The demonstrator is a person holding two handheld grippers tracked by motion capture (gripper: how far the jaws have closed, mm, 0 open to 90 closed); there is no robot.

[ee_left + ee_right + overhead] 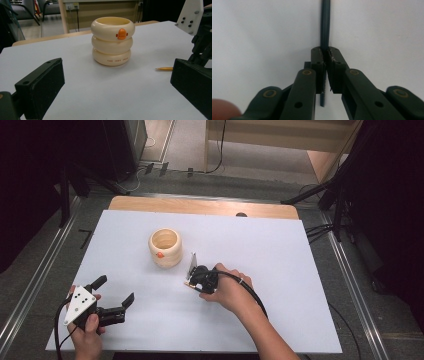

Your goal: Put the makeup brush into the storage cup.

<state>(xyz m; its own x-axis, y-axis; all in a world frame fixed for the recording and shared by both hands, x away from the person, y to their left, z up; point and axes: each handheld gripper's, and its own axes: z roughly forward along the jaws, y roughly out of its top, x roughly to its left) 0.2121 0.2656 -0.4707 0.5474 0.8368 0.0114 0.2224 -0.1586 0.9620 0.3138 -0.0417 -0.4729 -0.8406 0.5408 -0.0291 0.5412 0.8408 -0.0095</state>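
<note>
Lying flat on the white table [280,270], just right of the cream ringed cup [164,247] (an orange duck bill on its top ring), a thin dark pencil [325,27] is pinched between the closed jaws of the right gripper [327,53]. The left gripper [116,292] rests near the table's front left corner, its jaws spread wide and holding nothing, well apart from the cup.

Black jaws with brass-coloured rivets are seen on the right gripper [326,53]; a dotted white plate tops the left gripper [116,295].
</note>
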